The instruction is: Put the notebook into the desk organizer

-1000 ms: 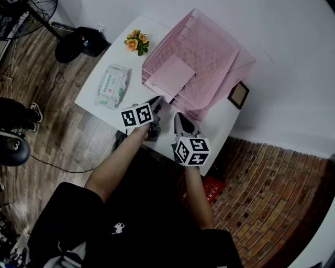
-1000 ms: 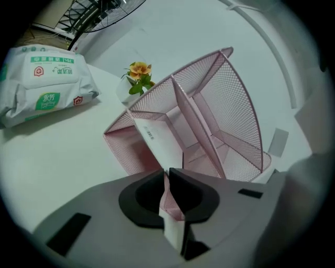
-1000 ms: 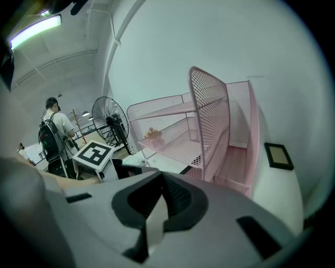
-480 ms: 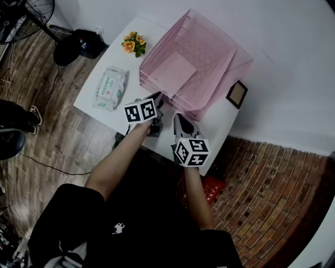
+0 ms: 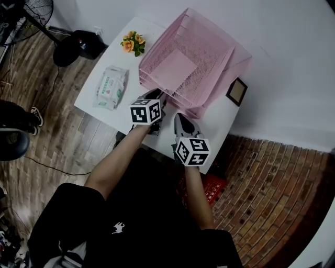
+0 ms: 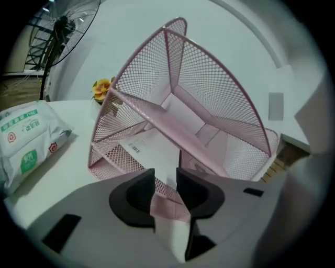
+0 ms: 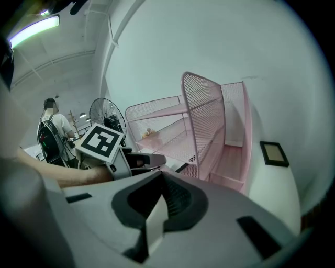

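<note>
The pink mesh desk organizer point(image 5: 209, 47) stands on the white table point(image 5: 97, 73). A pale pink notebook point(image 5: 175, 68) lies flat on its lower tray, and its barcoded cover point(image 6: 149, 149) shows in the left gripper view. My left gripper point(image 5: 157, 96) is at the organizer's front corner. Its jaws are opening, and only the tray's mesh corner shows through the gap point(image 6: 166, 183), with nothing gripped. My right gripper point(image 5: 181, 121) hovers beside it nearer the table's front edge, jaws together point(image 7: 159, 193) and empty. From there I see the organizer point(image 7: 209, 120) side-on.
A pack of wet wipes point(image 5: 111, 86) lies at the table's left, with small orange flowers point(image 5: 133, 43) behind it. A dark picture frame point(image 5: 237, 92) stands right of the organizer by the wall. A fan point(image 5: 31, 13) stands on the wooden floor at the left.
My left gripper has edged forward to the organizer's front corner. The notebook stays flat in the tray, and the right gripper has barely moved.
</note>
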Tool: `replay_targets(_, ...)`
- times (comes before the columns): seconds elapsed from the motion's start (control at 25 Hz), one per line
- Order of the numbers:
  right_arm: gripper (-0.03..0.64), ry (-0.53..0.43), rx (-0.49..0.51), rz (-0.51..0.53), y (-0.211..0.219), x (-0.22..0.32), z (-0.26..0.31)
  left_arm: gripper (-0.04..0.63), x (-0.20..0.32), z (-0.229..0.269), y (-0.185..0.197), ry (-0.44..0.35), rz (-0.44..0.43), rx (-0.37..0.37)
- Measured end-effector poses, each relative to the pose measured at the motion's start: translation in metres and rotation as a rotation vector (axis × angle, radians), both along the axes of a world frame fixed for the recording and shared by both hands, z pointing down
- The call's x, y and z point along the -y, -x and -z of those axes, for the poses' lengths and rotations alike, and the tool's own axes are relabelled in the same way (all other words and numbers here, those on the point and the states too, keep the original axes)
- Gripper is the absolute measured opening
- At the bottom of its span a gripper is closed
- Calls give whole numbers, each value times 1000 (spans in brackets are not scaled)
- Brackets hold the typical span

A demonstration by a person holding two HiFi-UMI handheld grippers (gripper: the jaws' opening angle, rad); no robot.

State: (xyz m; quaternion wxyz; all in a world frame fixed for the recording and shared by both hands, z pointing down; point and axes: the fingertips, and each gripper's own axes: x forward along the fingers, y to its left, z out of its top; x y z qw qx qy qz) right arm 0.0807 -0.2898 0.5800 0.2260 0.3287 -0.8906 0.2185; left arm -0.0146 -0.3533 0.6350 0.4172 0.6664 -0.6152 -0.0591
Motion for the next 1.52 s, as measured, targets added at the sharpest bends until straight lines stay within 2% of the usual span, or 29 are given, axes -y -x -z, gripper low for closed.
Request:
replay_targets(0.24,2,-29,36,-1,-1,-2,11,113,-23,5,2,-6,-30,81)
replay_targets(0.4,2,-61,85,-17,-5,-6,25,24,-42,20,6,-23,-55,176)
replay_targets(0.52,2,-93,131,-30,-6,-11,39,2,-57,35,9,-40,-81,247)
replay_targets(0.88,2,-168,183,-127,-20,-37,73,3,-105,81,10,-118,-275,399)
replay_targets(1.0,2,-200,187,-179,-21,-51,85,3,-123,98,15,-172,-350,446)
replay_targets(1.24,2,-253,185,-282,-13,-93,108,3,-156,129,40,-268,-449,541)
replay_targets(1.36,2,-287,179,-333,-6,-118,121,3,-172,142,55,-310,-488,556)
replay_targets(1.52,2,-319,173,-386,4,-156,137,3,-196,160,73,-351,-520,537)
